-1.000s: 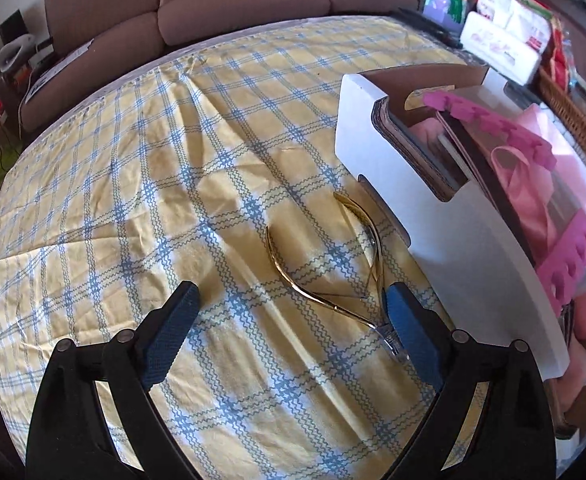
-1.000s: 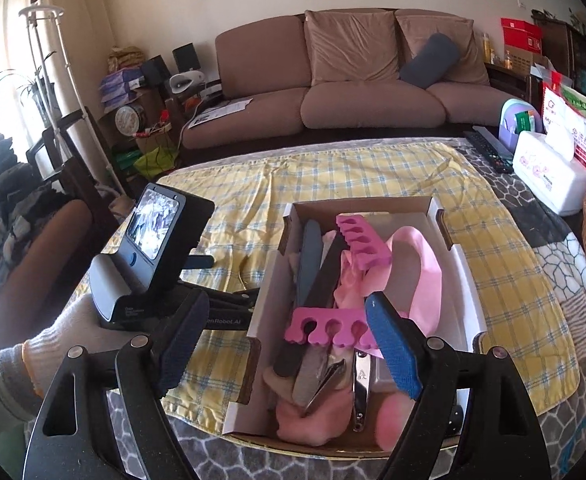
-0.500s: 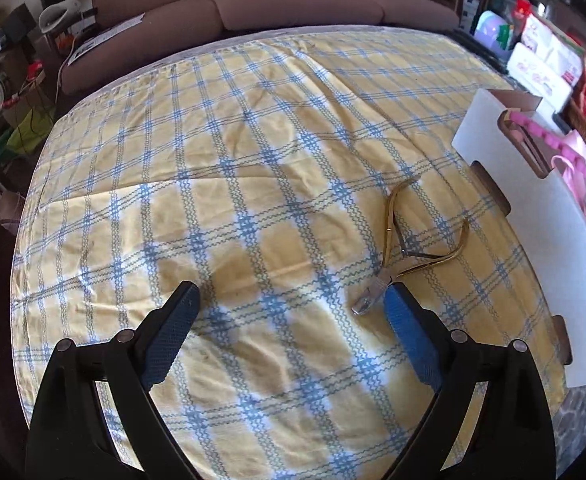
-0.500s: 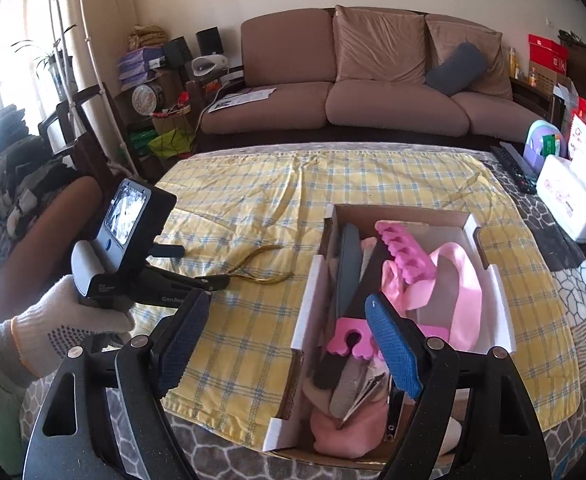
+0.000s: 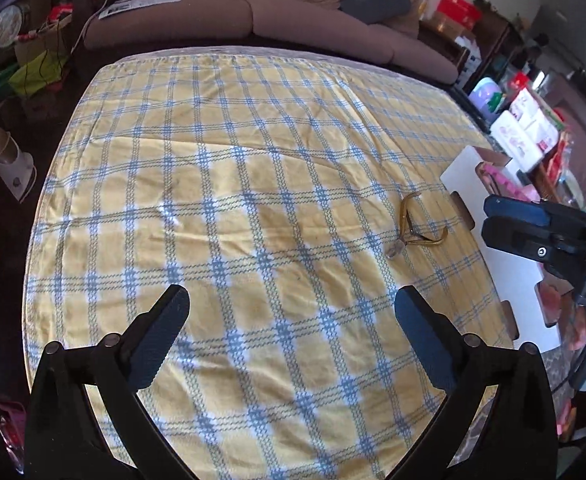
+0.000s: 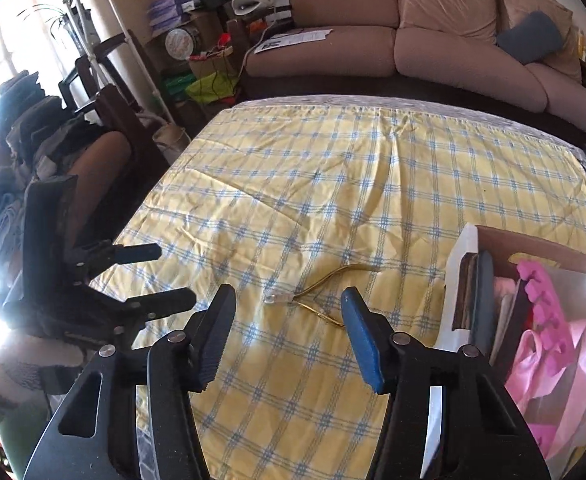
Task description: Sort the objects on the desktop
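A gold cuticle nipper (image 5: 417, 234) (image 6: 319, 296) lies alone on the yellow checked cloth (image 5: 253, 200), just left of a white cardboard box (image 5: 521, 280) (image 6: 455, 276). The box holds pink toe separators (image 6: 541, 296), nail files and other pink items. My left gripper (image 5: 291, 296) (image 6: 175, 276) hovers over bare cloth well left of the nipper, jaws opening wide with nothing between them. My right gripper (image 6: 288, 293) (image 5: 487, 218) points down at the nipper from the box side. Its jaws are closing, and the pads (image 6: 363, 344) are not touching the nipper.
A brown sofa (image 6: 433, 40) runs behind the table. A tissue box (image 5: 521, 140) and packets crowd the far right edge beyond the box. Chairs, bags and a stand (image 6: 105, 60) fill the floor to the left. A gloved hand (image 6: 17, 364) holds the left gripper.
My left gripper has drawn away leftward, so nipper and box slid to the right of its view. My right gripper swung left from above the box toward the nipper, and its jaws narrowed.
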Motion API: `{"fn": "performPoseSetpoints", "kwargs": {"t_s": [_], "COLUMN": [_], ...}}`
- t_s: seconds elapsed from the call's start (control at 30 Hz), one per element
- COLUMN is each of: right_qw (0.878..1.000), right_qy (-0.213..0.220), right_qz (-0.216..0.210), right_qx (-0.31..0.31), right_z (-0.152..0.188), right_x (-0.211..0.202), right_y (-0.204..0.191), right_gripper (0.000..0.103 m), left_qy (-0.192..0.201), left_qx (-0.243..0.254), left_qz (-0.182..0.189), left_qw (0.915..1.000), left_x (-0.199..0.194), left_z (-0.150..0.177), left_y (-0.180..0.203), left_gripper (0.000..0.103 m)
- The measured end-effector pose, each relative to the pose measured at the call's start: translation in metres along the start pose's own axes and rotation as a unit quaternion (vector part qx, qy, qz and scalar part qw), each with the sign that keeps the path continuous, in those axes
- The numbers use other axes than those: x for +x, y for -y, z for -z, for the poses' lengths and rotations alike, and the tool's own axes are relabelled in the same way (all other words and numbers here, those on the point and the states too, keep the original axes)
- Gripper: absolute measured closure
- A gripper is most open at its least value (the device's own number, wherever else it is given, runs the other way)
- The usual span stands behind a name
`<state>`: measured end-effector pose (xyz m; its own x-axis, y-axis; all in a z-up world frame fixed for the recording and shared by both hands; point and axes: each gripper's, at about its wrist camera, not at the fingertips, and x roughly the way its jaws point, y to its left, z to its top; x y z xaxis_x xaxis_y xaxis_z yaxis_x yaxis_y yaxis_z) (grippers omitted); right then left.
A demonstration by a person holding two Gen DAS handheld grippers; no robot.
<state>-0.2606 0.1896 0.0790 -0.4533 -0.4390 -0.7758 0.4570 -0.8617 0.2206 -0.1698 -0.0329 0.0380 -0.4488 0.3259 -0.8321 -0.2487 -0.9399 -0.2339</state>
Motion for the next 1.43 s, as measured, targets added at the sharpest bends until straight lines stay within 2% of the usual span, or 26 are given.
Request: {"fn": "performPoseSetpoints", "kwargs": {"t_s": [0.07,0.13,0.3,0.43,0.6,0.8,1.43], "right_qw": [1.000,1.000,0.997,0.993,0.990,0.987,0.987], "right_qy": [0.004,0.004,0.008,0.022,0.026,0.019,0.019], "right_qz": [0.009,0.027,0.069,0.105,0.132,0.155,0.155], "right_qx": [0.007,0.015,0.034,0.039,0.042,0.034,0.033], "right_z": [0.008,0.018,0.047,0.059,0.070,0.071,0.071], "right_x": [0.008,0.017,0.036,0.044,0.051,0.056,0.056], "right_y": [-0.006,-0.010,-0.016,-0.016,-0.014,-0.015,-0.015], "right_gripper": [0.043,0.033,0.029,0.021,0.017,0.014,0.013], "left_qy": [0.005,0.007,0.012,0.033,0.041,0.044,0.043], "left_qx": [-0.010,-0.029,-0.066,-0.062,-0.031,-0.029,-0.022], "left_qz": [-0.031,-0.057,-0.074,-0.103,-0.138,-0.142,-0.140], "left_qw": [0.9995,0.9979,0.9950,0.9922,0.9891,0.9885,0.9890], "left_x": [-0.003,-0.003,0.005,0.008,0.014,0.015,0.015], "left_z": [0.010,0.021,0.045,0.052,0.056,0.057,0.057], "left_y": [0.000,0.000,0.001,0.007,0.017,0.017,0.017], "left_gripper": [0.000,0.000,0.000,0.000,0.000,0.000,0.000]}}
